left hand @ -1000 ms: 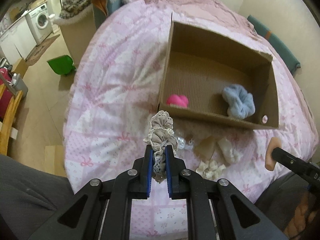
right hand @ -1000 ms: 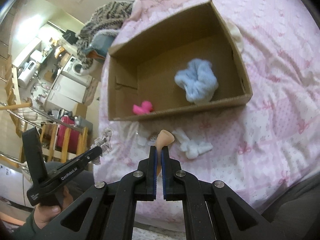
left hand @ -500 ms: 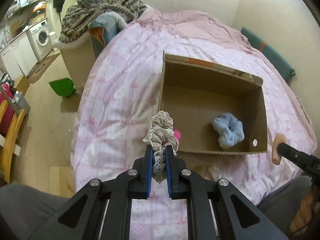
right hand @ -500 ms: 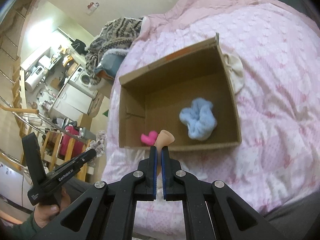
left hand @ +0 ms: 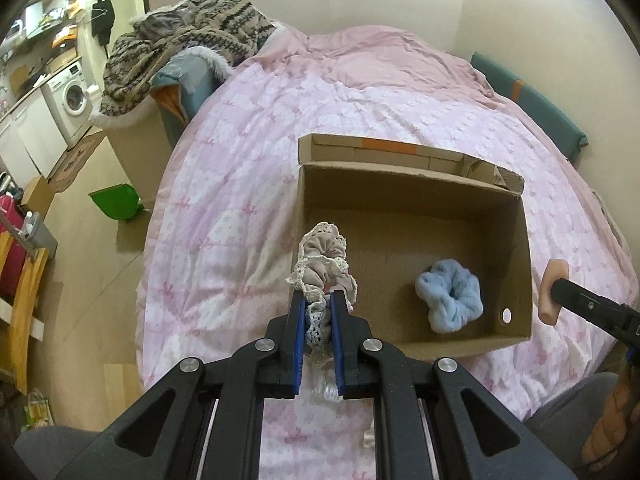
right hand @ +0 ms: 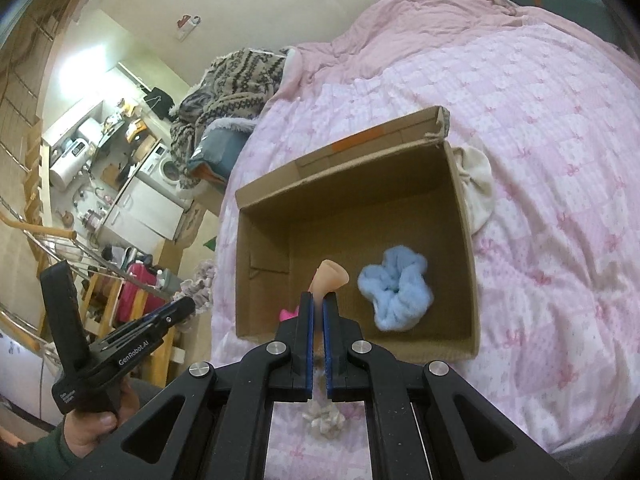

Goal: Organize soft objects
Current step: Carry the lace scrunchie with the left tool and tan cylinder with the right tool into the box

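Note:
An open cardboard box [left hand: 416,192] [right hand: 352,184] lies on the pink bed. On its floor rests a fluffy light-blue scrunchie [left hand: 450,300] [right hand: 396,292]. A pink soft item [right hand: 289,313] peeks out at the box's near-left corner. My left gripper [left hand: 316,300] is shut on a beige lace-trimmed scrunchie [left hand: 322,254], held above the box's near-left edge. My right gripper [right hand: 318,300] is shut on a peach sponge [right hand: 330,278] [left hand: 553,298], held over the box's near side. The left gripper with its scrunchie [right hand: 200,280] also shows at the left of the right wrist view.
A white ruffled scrunchie [right hand: 324,420] and a clear item [left hand: 326,390] lie on the quilt below the grippers. A cream cloth [right hand: 478,184] sits against the box's right wall. A patterned knit pile [left hand: 188,36] tops a bin at the bed's left; a green dustpan [left hand: 114,202] lies on the floor.
Both grippers rose and drew back with their items still clamped. The box now sits lower and smaller in both views, and the loose items on the quilt have slid under the fingers.

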The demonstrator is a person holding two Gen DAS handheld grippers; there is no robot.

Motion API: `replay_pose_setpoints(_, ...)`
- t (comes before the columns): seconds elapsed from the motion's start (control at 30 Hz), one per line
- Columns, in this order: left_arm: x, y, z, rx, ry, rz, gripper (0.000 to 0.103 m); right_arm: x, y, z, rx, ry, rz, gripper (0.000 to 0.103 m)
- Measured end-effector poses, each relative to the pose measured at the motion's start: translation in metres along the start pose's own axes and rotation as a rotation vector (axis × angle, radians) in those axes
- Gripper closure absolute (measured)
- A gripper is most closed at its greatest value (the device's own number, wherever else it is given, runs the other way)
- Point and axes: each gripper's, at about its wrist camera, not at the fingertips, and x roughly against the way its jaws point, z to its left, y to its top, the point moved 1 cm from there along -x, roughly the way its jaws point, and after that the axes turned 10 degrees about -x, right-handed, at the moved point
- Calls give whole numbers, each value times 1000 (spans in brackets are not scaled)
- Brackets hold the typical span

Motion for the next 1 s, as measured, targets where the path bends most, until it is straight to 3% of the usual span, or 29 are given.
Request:
replay_pose_setpoints(0.57,-42,31,-9,-48,9,0,92,-37,33,-3,21,-29,4,97)
replay_pose_setpoints(0.67,-55,35,-13,-57,2,7,92,-46,33,-8,21,-36,8,97)
replay_pose_setpoints(0.8,-82,31,-16,-42,-79,61,92,-65,27,-21,13,-87,36,97)
replay_pose_setpoints(1.0,-106,21,-26,-80,-53,66,92,-84,18,-33,17,-121,73,97)
